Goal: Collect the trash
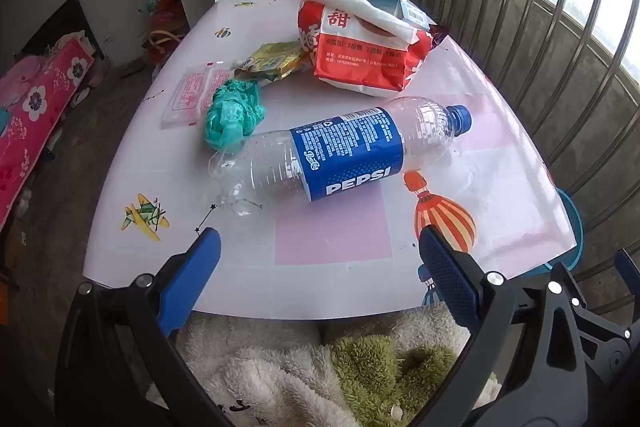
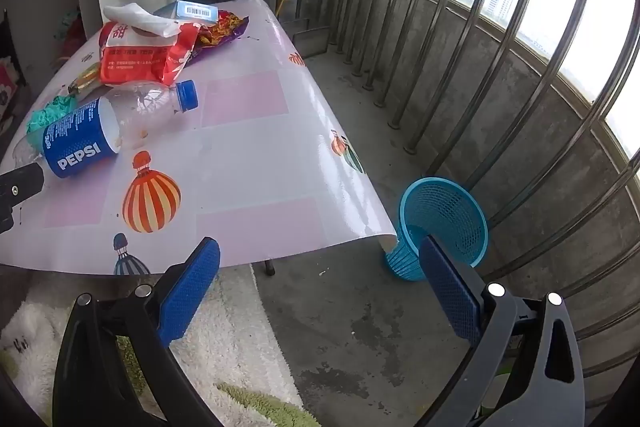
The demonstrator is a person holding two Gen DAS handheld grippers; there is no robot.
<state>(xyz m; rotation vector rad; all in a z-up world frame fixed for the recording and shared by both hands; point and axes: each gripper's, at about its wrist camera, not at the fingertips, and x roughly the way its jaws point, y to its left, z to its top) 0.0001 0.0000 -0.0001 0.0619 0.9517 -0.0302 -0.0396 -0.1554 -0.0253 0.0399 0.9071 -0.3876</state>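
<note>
We see the table spread ahead of both pairs of fingers, its balloon-printed cover reaching from our left fingers outward. The blue basket stands on the floor just beyond our right gripper's right finger, past the table's corner (only the right view shows it whole; the left view catches a sliver of it).

Our left gripper hangs at the near table edge, fingers spread wide and holding nothing. Our right gripper is likewise released, its left finger over the table edge.

Straight ahead of the left fingers lies the Pepsi bottle on its side, capped, cap toward the right finger. Beyond it sits the red-and-white bag with a white tissue draped over it. Touching the bottle's base, on the left-finger side, is a crumpled green bag.

Only the left view shows the pink-printed sachet and the yellow wrapper clearly; only the right view shows the purple wrapper and barcoded box well.
</note>
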